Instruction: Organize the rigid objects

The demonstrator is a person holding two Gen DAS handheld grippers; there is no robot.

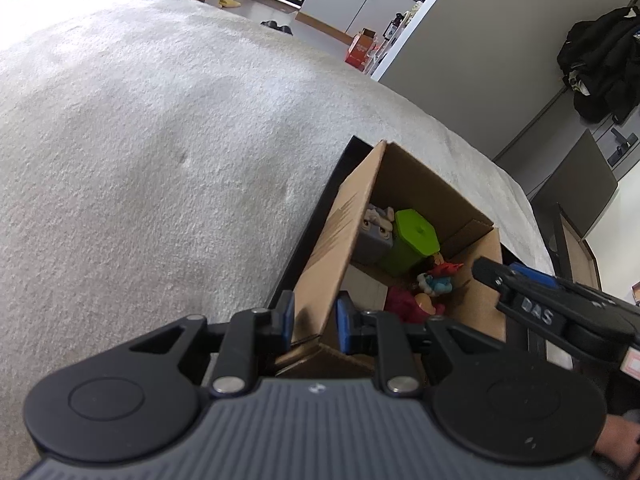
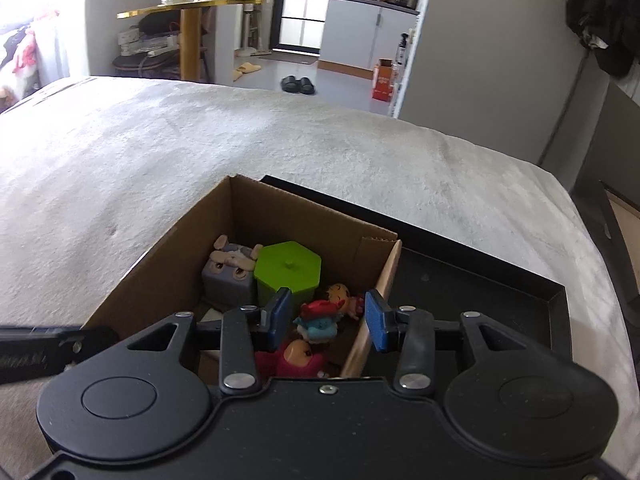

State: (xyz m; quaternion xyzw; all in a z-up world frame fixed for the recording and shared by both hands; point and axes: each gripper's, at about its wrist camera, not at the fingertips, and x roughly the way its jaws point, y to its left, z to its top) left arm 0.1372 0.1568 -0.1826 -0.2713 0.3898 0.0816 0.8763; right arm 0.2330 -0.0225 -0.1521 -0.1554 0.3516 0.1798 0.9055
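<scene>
An open cardboard box (image 1: 340,236) (image 2: 168,276) stands on a black tray (image 2: 480,300). Inside it are a green hexagonal lidded pot (image 2: 288,270) (image 1: 414,236), a grey cube toy with a bunny face (image 2: 230,276), small colourful figurines (image 2: 324,320) and a pink-red toy (image 2: 298,356). My left gripper (image 1: 315,320) has its blue pads on either side of the box's left wall near the close corner, clamped on it. My right gripper (image 2: 329,322) straddles the box's right wall, one pad inside and one outside, with a wide gap between them; it also enters the left wrist view (image 1: 520,296).
Box and tray rest on a white fuzzy blanket (image 2: 200,152) that spreads wide to the left and far side. The black tray (image 1: 316,216) edge runs along the box's left. A dark chair (image 2: 616,216) stands off the right edge.
</scene>
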